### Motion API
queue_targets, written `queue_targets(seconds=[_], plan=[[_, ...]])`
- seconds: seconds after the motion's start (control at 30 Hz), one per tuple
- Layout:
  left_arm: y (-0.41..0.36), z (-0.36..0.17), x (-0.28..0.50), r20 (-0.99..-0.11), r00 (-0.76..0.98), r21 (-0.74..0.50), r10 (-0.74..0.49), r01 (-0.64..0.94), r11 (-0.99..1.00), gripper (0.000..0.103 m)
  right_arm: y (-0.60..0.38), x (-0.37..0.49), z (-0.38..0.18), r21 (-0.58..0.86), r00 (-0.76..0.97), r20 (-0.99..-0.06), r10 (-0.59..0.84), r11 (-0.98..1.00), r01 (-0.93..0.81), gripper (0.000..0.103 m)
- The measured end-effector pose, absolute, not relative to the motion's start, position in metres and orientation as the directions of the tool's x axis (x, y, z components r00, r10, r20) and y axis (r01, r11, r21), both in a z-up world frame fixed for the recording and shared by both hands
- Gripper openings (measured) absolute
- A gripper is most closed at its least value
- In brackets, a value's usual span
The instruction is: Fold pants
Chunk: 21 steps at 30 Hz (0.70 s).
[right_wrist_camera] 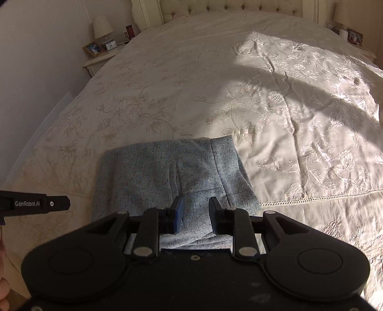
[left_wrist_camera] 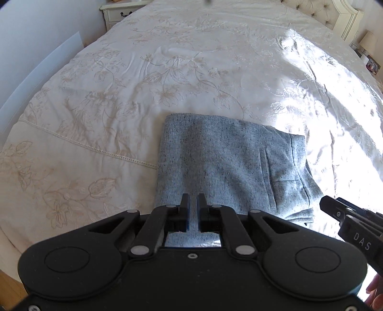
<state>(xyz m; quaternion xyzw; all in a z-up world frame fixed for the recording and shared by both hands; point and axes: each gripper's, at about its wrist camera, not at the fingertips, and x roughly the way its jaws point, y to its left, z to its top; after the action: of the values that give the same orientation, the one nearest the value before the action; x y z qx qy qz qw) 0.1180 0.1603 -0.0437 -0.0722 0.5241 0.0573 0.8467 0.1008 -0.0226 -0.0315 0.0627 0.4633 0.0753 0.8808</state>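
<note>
Grey-blue speckled pants (left_wrist_camera: 227, 162) lie folded into a compact rectangle on the cream embroidered bedspread (left_wrist_camera: 143, 79), near its front edge. They also show in the right wrist view (right_wrist_camera: 167, 172). My left gripper (left_wrist_camera: 193, 203) hovers over the near edge of the pants with its jaws almost together and nothing between them. My right gripper (right_wrist_camera: 195, 205) hovers over the pants' near right part with its jaws apart and empty. The right gripper also shows at the right edge of the left wrist view (left_wrist_camera: 328, 205), and the left one at the left edge of the right wrist view (right_wrist_camera: 64, 203).
A tufted headboard (right_wrist_camera: 227, 7) stands at the far end of the bed. A nightstand (right_wrist_camera: 100, 57) at the left carries a lamp (right_wrist_camera: 103, 28), a clock and a photo frame. Another nightstand (right_wrist_camera: 354, 38) is at the far right. A white wall (right_wrist_camera: 36, 71) runs along the bed's left side.
</note>
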Motion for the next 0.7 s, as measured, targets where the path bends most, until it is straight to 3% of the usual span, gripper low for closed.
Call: queue_targets(seconds=[0.7], plan=[[0.099, -0.031, 0.069, -0.880, 0.460, 0.051, 0.118, -0.156, 0.986, 0.013, -0.056, 0.055, -0.005, 0.218, 0.590, -0.771, 0.241, 0.970, -0.111, 0.029]])
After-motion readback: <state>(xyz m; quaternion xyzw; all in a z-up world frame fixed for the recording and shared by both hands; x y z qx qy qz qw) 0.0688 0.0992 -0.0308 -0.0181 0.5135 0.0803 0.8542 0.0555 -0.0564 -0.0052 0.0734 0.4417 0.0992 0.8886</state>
